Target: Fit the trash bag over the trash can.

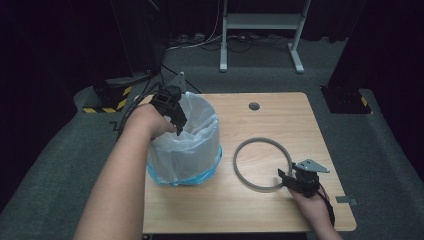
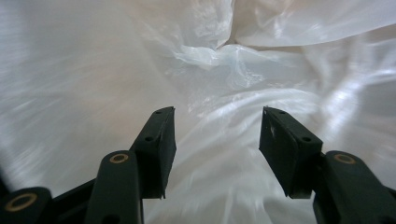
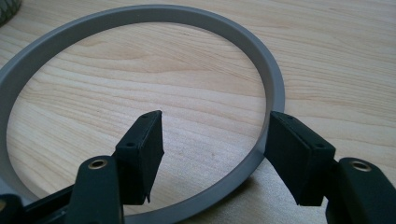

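Note:
A bin lined with a white plastic bag (image 1: 192, 145) stands on the left half of the wooden table (image 1: 260, 210); a blue edge shows at its base. My left gripper (image 1: 178, 126) dips over the bag's near-left rim, jaws pointing down inside. In the left gripper view the left gripper (image 2: 217, 112) is open, with crumpled bag film (image 2: 224, 60) ahead and nothing between the pads. A flat grey ring (image 1: 263, 139) lies to the right of the bin. My right gripper (image 1: 286, 176) sits low at the ring's near-right arc. The right gripper (image 3: 215, 114) is open, straddling the ring (image 3: 261, 56) without pressing it.
A round cable hole (image 1: 254, 106) sits near the table's far edge. A small grey tab (image 1: 346, 200) lies at the near right corner. Beyond the table stand a white desk frame (image 1: 260, 22) and yellow-black striped bases (image 1: 107, 102) on grey carpet.

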